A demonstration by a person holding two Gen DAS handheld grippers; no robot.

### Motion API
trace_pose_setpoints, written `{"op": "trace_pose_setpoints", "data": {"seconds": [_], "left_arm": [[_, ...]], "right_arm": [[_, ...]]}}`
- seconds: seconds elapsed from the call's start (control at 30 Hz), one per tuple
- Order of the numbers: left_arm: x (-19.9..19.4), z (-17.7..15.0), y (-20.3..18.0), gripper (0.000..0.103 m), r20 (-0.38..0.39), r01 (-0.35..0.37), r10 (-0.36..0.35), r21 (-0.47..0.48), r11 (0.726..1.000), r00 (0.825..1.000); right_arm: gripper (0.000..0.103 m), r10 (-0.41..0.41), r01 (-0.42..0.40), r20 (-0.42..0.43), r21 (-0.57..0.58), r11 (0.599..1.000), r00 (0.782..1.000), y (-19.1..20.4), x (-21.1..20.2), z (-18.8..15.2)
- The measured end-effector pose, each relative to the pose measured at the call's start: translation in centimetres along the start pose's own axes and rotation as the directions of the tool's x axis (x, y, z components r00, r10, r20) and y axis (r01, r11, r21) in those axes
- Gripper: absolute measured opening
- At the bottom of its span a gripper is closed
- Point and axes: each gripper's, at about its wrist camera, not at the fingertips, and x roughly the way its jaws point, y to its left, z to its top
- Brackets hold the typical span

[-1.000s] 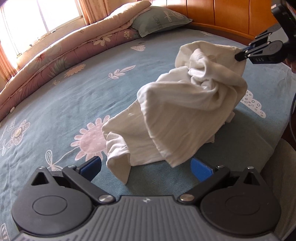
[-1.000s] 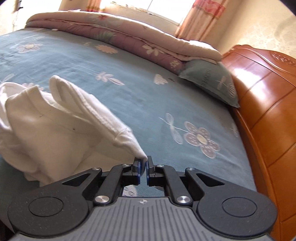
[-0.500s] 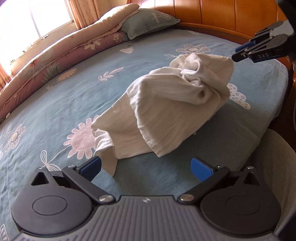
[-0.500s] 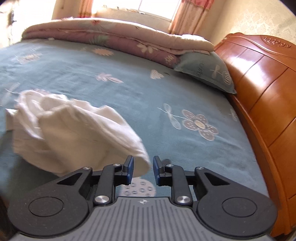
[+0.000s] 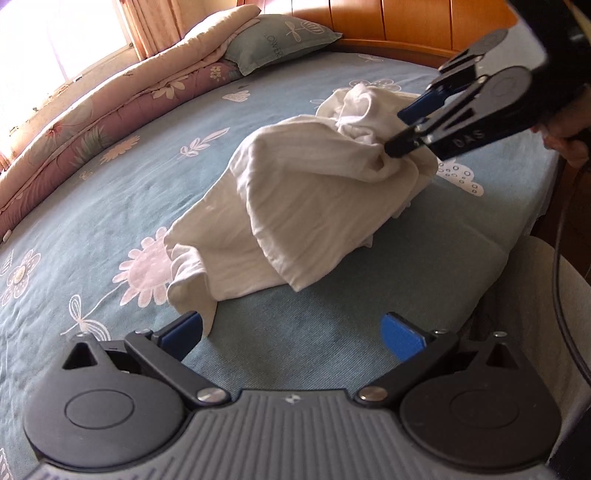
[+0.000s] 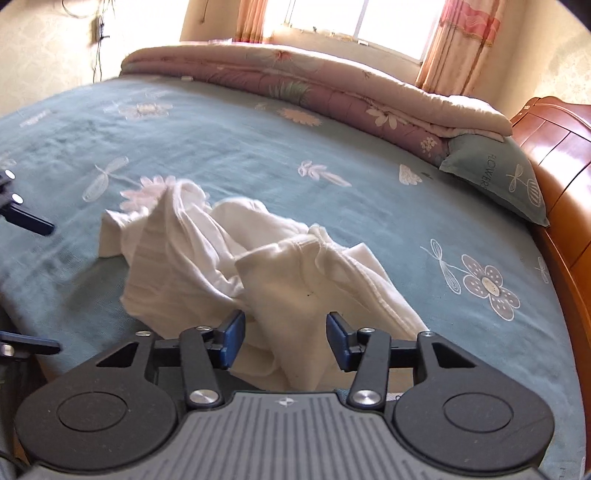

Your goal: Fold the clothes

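A crumpled white garment [image 5: 295, 206] lies in a heap on the blue flowered bed sheet [image 5: 110, 221]. My left gripper [image 5: 291, 328] is open wide, low over the sheet just short of the heap. The garment's near corner hangs beside its left finger and nothing is between the fingers. My right gripper [image 6: 286, 332] hovers at the heap's other end, its jaws opening. A fold of the garment [image 6: 288, 273] sits between the blue pads, which do not press on it. In the left wrist view the right gripper [image 5: 400, 131] pokes into the top of the heap.
A rolled floral quilt [image 5: 110, 99] runs along the far side of the bed, and a teal pillow [image 5: 277, 40] lies against the wooden headboard [image 5: 406, 26]. The bed's edge [image 5: 517, 240] drops off at the right. A person's hand [image 5: 569, 144] holds the right gripper.
The right gripper let go of the garment's corner and opened. The lifted cloth dropped into a lower heap. The right gripper then moved in over the heap's end.
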Motion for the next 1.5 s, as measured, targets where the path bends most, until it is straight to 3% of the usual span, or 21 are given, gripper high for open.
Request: {"op": "trace_pose_setpoints", "data": {"seconds": [0.03,0.13,0.53,0.83,0.97,1.07,1.27,1.37,1.43,1.5], "left_arm": [[0.0,-0.2,0.2,0.102,-0.001,-0.001,0.001,-0.001,1.0,1.0],[0.3,-0.5,0.7,0.102,-0.001,-0.001,0.001,-0.005,1.0,1.0],[2.1,-0.9,3.6,0.102,-0.026,-0.002,0.0,-0.068,0.998,1.0],[2.9,-2.1,6.6,0.102,-0.064,-0.036,0.027,-0.142,0.989,0.998],[3.0,-2.6,7.2,0.102,-0.084,-0.049,0.036,-0.154,0.987,0.996],[3.0,-2.9,7.4,0.102,-0.084,-0.044,0.031,-0.157,0.987,0.996],[3.0,-3.1,7.1,0.102,-0.079,0.012,-0.025,-0.166,0.986,0.997],[2.7,-2.9,6.8,0.102,-0.066,0.032,-0.045,-0.179,0.983,0.997],[2.3,-2.7,6.6,0.102,-0.052,0.037,-0.048,-0.19,0.981,0.997],[1.8,-2.3,6.3,0.102,-0.042,0.04,-0.049,-0.191,0.981,0.998]], "right_arm": [[0.015,-0.003,0.003,-0.01,-0.001,1.0,1.0,0.0,0.6,0.1],[0.012,0.01,-0.01,0.011,0.01,1.0,1.0,0.0,0.9,1.2],[0.009,0.059,-0.056,0.157,-0.025,0.998,0.986,-1.7,2.8,12.3],[0.005,0.152,-0.14,0.257,-0.062,0.988,0.954,-1.2,5.5,20.6],[0.005,0.193,-0.184,0.256,-0.057,0.981,0.947,-0.6,7.1,22.9],[0.006,0.215,-0.205,0.227,-0.068,0.976,0.95,0.0,7.6,22.3],[0.015,0.224,-0.215,0.124,-0.085,0.973,0.967,-0.3,5.7,16.0],[0.029,0.211,-0.206,0.086,-0.073,0.976,0.974,-1.1,3.7,12.6],[0.046,0.202,-0.199,0.074,-0.046,0.979,0.977,-1.6,2.3,10.4],[0.053,0.194,-0.193,0.06,-0.019,0.981,0.979,-2.0,0.9,8.1]]}}
